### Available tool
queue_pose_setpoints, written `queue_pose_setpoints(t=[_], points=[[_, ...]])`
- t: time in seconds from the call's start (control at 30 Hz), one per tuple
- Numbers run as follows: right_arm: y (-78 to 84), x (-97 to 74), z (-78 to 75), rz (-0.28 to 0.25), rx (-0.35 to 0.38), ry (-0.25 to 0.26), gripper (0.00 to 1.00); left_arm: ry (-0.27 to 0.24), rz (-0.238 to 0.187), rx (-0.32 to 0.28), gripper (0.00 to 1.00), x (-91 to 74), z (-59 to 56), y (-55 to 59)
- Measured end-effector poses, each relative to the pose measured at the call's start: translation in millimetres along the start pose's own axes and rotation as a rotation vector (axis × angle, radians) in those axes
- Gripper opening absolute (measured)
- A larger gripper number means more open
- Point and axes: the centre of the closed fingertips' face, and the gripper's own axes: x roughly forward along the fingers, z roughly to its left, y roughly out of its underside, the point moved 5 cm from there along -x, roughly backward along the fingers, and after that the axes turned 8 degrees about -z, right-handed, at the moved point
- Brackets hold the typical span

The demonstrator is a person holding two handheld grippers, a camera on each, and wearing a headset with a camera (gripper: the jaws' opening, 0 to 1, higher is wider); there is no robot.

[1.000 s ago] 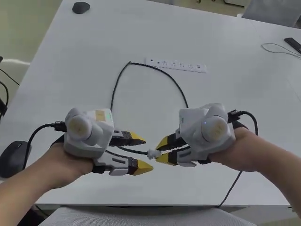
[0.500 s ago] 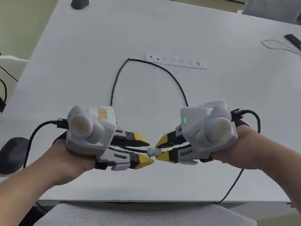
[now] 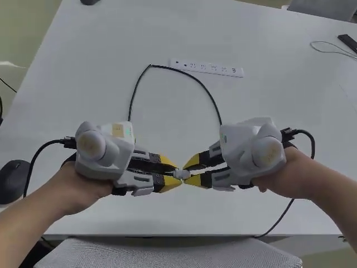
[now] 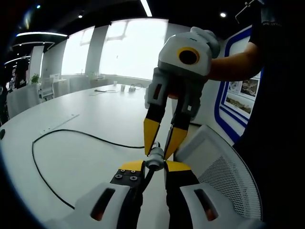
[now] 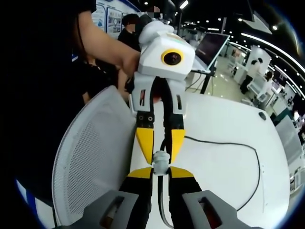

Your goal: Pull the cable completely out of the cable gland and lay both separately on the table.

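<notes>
Head view: cable gland (image 3: 181, 174) is held in the air over the near edge of the table (image 3: 100, 50), right where the two sets of yellow tips meet. The cable (image 3: 133, 92) is not out yet. In the right gripper view, black cable leaves the gland on both sides, one run going down between the right gripper's own jaws and the other up between the left's. The rest lies in a loop on the table, reaching toward the power strip (image 3: 207, 68).

Right gripper (image 3: 191, 171): jaws nearly closed, tips pinching one end of the gland.

Left gripper (image 3: 172, 175): jaws drawn in to about the gland's width. In the left gripper view the tips appear to press on the gland's other end.

Change over the last second: the left jaws were wide open and stood clear of the gland. They have since narrowed, and the left gripper has moved in tip to tip with the right. The camera shifted too, so I discount the table's drift.

Judgement: both grips seem to be on the gland and neither on the cable, so nothing can be drawn out from here. One gripper must take the cable first. The task is at an early stage. The small gland could slip from tip-only pinches.
</notes>
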Motion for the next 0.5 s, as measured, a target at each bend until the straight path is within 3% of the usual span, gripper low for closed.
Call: queue_pose_setpoints(t=[0.13,0.3,0.5], points=[[1.1,-0.9,-0.3,-0.032,-0.013,-0.002,0.06,0.004,-0.008,0.003,0.16,0.4,-0.4,-0.2],[2.8,-5.0,-4.2,-0.091,0.01,0.009,0.06,-0.001,-0.055,-0.019,0.16,0.2,0.9,-4.4],[5.9,-5.7,-3.1,-0.116,0.004,0.004,0.07,-0.007,-0.052,-0.001,0.15,4.8,-1.9,-5.3]])
